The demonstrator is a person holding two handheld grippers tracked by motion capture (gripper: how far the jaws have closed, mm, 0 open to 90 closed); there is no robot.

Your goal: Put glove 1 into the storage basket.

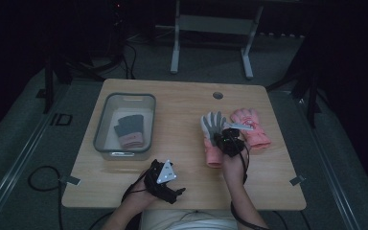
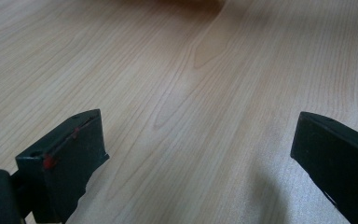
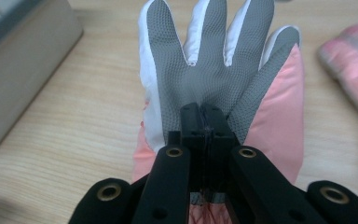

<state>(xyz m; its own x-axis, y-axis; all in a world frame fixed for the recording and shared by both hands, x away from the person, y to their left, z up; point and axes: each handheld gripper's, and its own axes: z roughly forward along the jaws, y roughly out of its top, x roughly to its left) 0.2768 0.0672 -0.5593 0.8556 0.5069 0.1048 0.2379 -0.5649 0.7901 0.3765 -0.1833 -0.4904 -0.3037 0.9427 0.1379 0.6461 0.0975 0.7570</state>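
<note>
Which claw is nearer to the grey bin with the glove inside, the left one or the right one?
Left. The left claw rests on the table just below the grey bin, open. The right claw is farther away, across the table, shut over the palm-up pink glove.

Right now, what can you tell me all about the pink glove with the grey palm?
The pink glove lies flat on the wooden table, palm up, fingers pointing away from the person. Its palm and fingers are grey, bumpy grip fabric with white strips between the fingers; the side and cuff look like smooth pink padding. The right tongs are shut, pinching the palm.
</note>
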